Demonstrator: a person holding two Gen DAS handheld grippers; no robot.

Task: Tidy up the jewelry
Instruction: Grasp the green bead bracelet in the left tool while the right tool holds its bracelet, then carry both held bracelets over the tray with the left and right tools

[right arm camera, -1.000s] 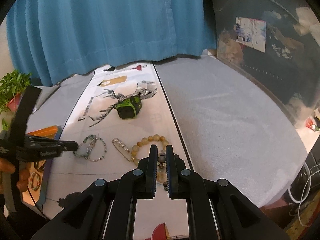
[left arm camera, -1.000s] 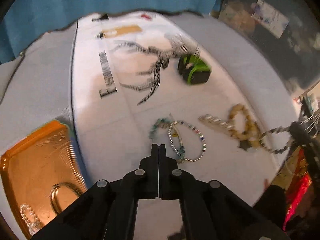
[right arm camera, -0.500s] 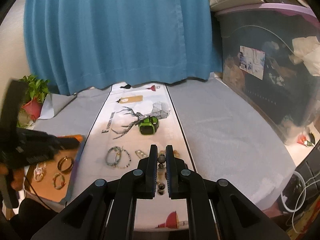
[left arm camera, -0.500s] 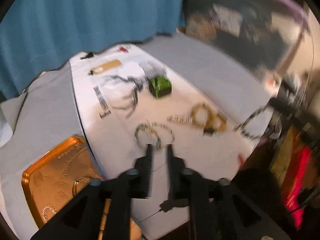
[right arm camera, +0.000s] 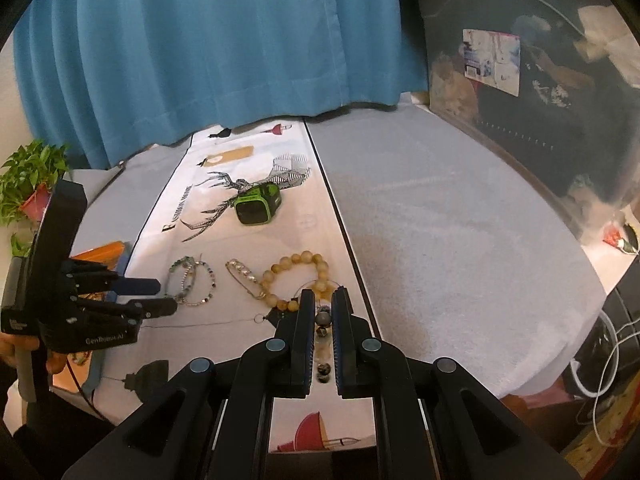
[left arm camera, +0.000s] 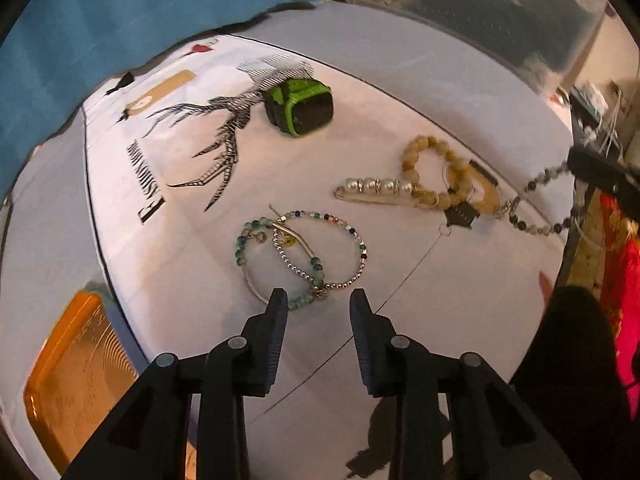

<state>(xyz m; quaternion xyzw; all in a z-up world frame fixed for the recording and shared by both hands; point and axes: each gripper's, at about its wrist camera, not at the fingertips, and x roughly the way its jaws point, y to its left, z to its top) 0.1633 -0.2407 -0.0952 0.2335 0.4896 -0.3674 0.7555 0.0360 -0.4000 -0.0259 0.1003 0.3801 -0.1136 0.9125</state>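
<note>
Left wrist view: my left tongs have sprung wide — shut a second ago — just short of the tangled bracelets mid-surface, ready to grab. My right tongs stay narrow, pinching a dark beaded strand.

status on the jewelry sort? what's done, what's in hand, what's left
Done: unclear; the orange tray shows no pieces in the part in view. In hand: right gripper is closed on a grey beaded strand; left gripper is open just short of the tangled bracelets. Left on the runner: those bracelets, the pearl pin, the amber bead bracelet and the green watch.
</note>
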